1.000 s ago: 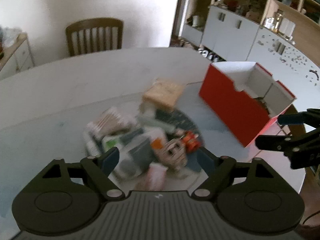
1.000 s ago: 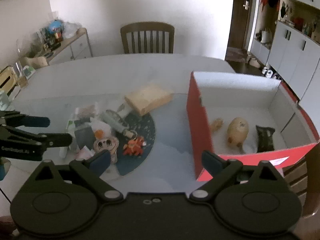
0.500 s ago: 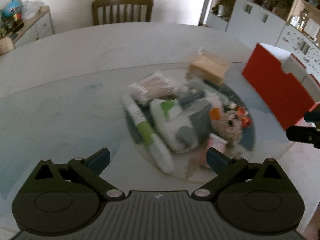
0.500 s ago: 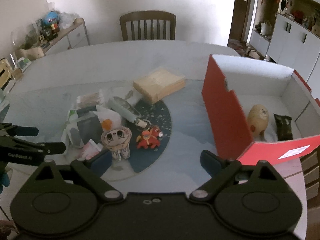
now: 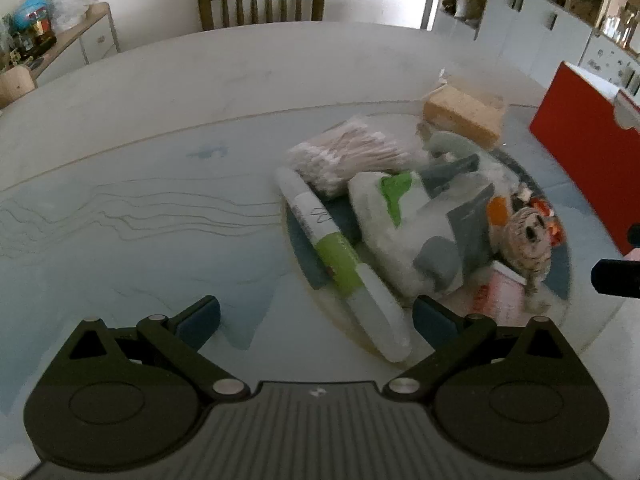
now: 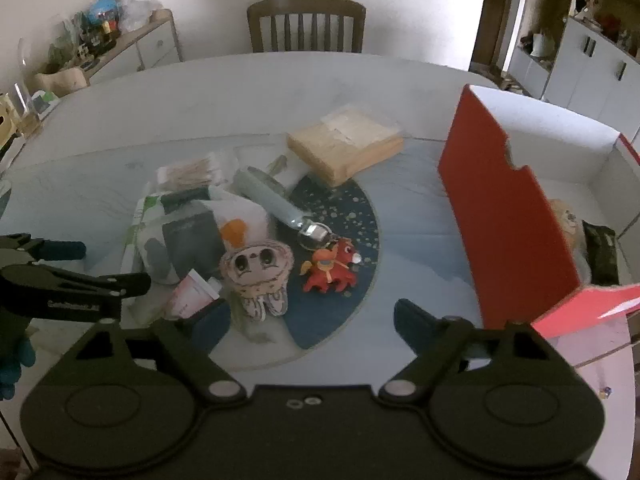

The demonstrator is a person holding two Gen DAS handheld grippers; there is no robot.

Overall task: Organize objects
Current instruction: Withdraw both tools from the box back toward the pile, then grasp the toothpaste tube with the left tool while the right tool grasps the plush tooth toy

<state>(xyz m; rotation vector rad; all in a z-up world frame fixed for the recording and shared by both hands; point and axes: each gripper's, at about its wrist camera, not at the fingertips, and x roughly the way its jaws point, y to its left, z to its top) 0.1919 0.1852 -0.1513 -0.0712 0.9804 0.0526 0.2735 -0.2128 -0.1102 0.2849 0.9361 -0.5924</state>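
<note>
Two views split the cluttered pile on the pale round table [image 5: 168, 92]: only the left wrist camera shows the long white tube with a green band [image 5: 340, 256] lying whole at the pile's near edge, just ahead of the left gripper [image 5: 316, 316], whose jaws stand wide and empty above the table. Only the right wrist camera looks into the red cardboard box [image 6: 508, 216], and its right gripper [image 6: 312, 320], jaws just closing but still apart and empty, hangs near the beige big-eyed plush [image 6: 258, 272] and small red toy horse [image 6: 330, 270].
</note>
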